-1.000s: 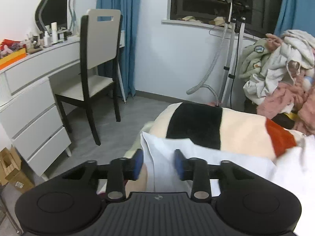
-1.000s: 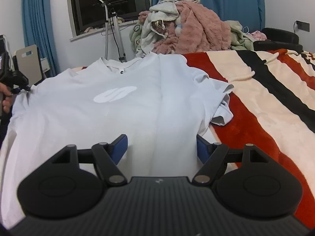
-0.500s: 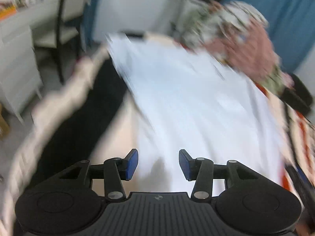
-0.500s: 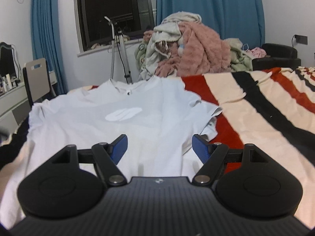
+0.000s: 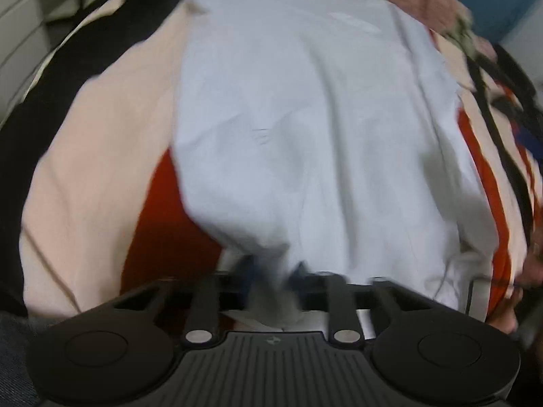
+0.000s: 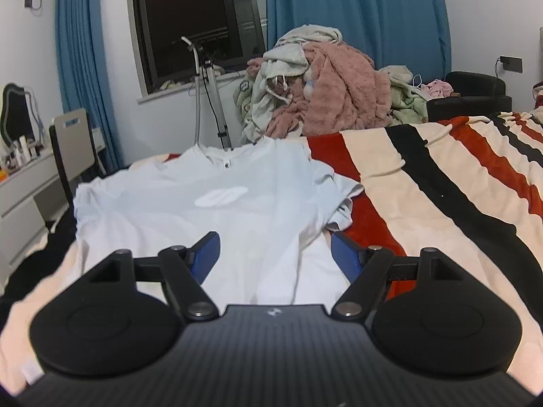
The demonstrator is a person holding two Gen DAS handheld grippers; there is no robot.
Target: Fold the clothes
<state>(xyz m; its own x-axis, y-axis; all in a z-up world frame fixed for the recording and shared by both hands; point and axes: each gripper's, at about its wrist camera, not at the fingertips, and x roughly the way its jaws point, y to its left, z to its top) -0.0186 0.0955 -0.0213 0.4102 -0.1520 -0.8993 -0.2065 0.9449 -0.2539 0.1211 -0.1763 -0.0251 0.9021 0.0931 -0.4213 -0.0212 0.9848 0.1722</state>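
Shirt [image 6: 217, 210] pale, thin cotton, flat on striped fleece bed [image 6: 441, 196]; white oval chest logo, unreadable to me. My right claw [image 6: 273, 254] spread wide over hem. Left claw [image 5: 271, 278] blurred at hem, grip unclear.

Left view motion-blurred, right view sharp, even indoor light, fisheye-bent edges

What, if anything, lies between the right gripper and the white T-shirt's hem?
Nothing visible. The right gripper sits open just above the white T-shirt, whose lower part lies flat on the striped blanket directly between its fingertips.
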